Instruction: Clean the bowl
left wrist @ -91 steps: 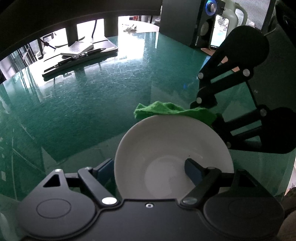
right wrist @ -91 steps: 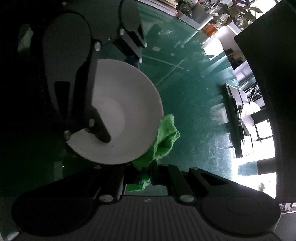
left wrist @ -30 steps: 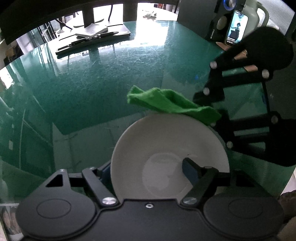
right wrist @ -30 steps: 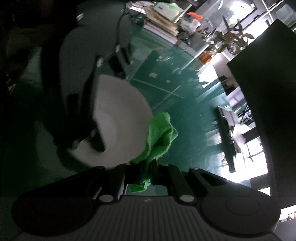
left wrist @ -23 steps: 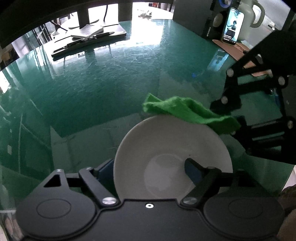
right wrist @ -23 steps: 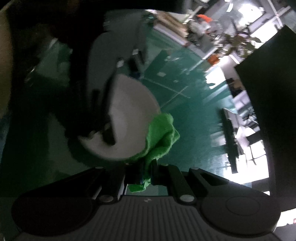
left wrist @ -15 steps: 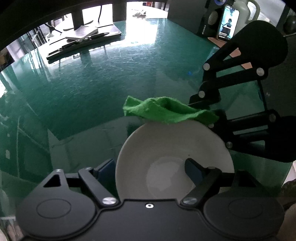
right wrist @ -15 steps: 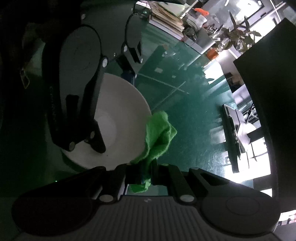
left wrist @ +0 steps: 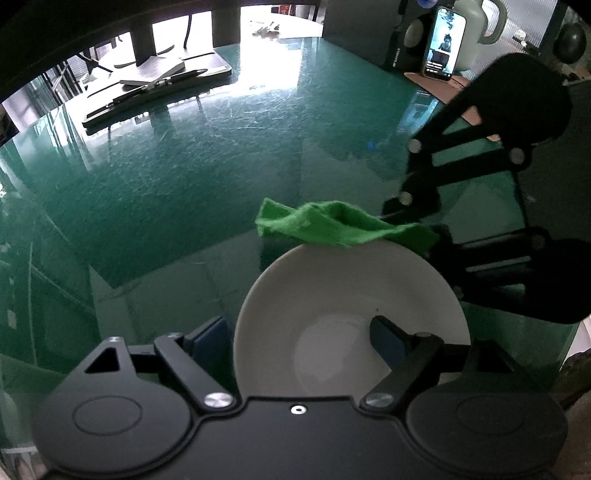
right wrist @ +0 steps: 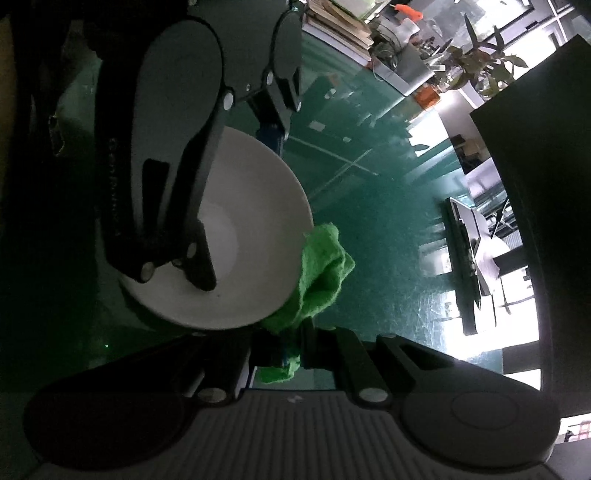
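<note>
1. The left gripper (left wrist: 299, 338) is clamped on a white bowl (left wrist: 347, 295): one blue-padded finger sits inside the bowl, the other outside its wall, with the near rim pinched between them.
2. The bowl is held tilted above the green glass table (left wrist: 177, 173), its opening facing the left wrist camera.
3. The right gripper (right wrist: 291, 347) has its fingers drawn narrow on a green cloth (right wrist: 317, 273), which bunches out ahead of the fingertips.
4. The cloth lies draped along the far rim of the bowl (right wrist: 251, 236), touching it, seen in the left view as a folded strip (left wrist: 332, 225).
5. Farther off on the table lies a dark tray with a notebook and pen (left wrist: 159, 79).
6. At the far right edge a phone (left wrist: 445, 44) stands upright, screen lit, beside a dark speaker (left wrist: 410, 35).
</note>
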Available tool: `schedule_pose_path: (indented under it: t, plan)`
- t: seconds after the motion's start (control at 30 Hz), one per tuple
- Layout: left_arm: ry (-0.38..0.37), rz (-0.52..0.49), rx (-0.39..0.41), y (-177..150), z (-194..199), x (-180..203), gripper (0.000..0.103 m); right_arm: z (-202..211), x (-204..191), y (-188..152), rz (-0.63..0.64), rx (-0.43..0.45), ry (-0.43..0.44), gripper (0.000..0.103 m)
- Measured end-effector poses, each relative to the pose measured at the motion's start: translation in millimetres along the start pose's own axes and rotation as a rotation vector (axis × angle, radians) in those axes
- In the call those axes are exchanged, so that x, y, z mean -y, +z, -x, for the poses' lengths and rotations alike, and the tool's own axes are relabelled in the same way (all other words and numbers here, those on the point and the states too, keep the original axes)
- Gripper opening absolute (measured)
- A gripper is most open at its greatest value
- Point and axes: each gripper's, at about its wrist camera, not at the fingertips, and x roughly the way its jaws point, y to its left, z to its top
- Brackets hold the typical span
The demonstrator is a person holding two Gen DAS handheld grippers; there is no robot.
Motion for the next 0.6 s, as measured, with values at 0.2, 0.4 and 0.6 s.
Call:
schedule_pose_path:
  t: [0.2,0.4,0.6]
  plan:
    - [0.001,-0.005,0.001,0.0,-1.6,0.4,0.086,6.5,-7.5,-2.4,-0.001,-0.001,0.006,0.005]
    - [0.003,-0.003,-0.001,0.7,-2.2,0.6,0.086,-4.6,0.5,1.8,-0.006,-0.018,-0.033,0.005]
    - [0.006,-0.003,-0.001,1.2,-2.4,0.5,0.088,-1.9,-3.5,-0.7,-0.011,-0.011,-0.007,0.005]
